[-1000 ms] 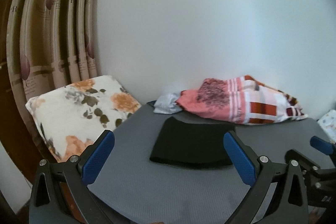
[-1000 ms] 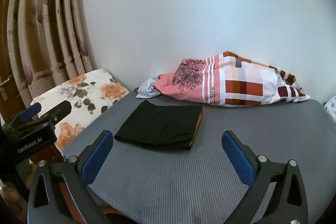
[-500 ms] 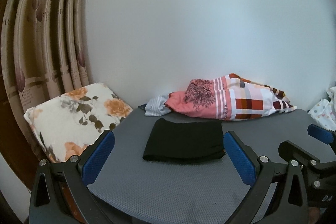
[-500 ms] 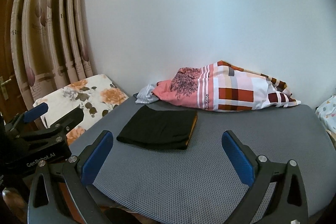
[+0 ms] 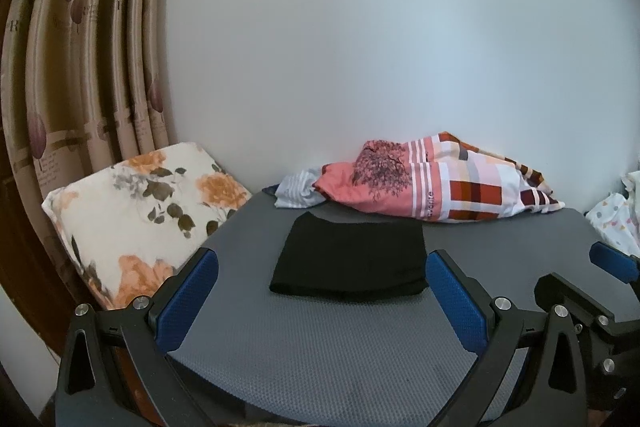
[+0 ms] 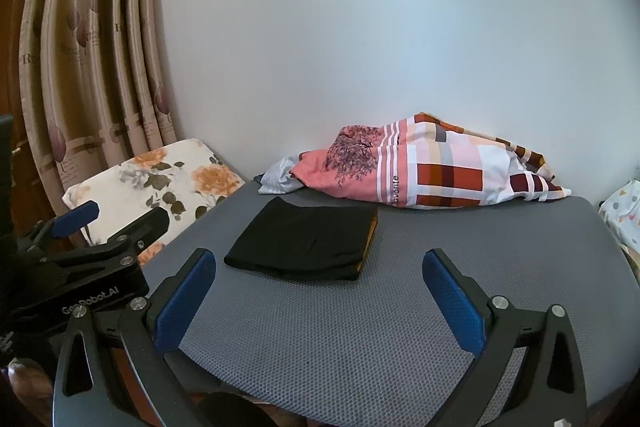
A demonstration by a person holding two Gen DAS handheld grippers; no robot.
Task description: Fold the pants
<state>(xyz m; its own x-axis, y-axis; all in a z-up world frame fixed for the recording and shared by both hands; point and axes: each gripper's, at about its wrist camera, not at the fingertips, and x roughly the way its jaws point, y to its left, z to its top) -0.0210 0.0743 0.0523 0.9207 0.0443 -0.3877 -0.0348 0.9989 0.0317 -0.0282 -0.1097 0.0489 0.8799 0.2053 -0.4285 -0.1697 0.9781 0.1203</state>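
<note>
The black pants [image 5: 350,261] lie folded flat on the grey mat [image 5: 328,351] (orange edge showing). Left gripper [image 5: 322,301] and right gripper [image 6: 320,301] hover spread wide, holding nothing.

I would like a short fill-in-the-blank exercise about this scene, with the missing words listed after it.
1. The folded pants are ____ in colour.
2. The pants lie on a ____ mat.
3. The left gripper and the right gripper are both ____.
4. The pillow has a ____ pattern.

Missing words: black; grey; open; floral
</note>
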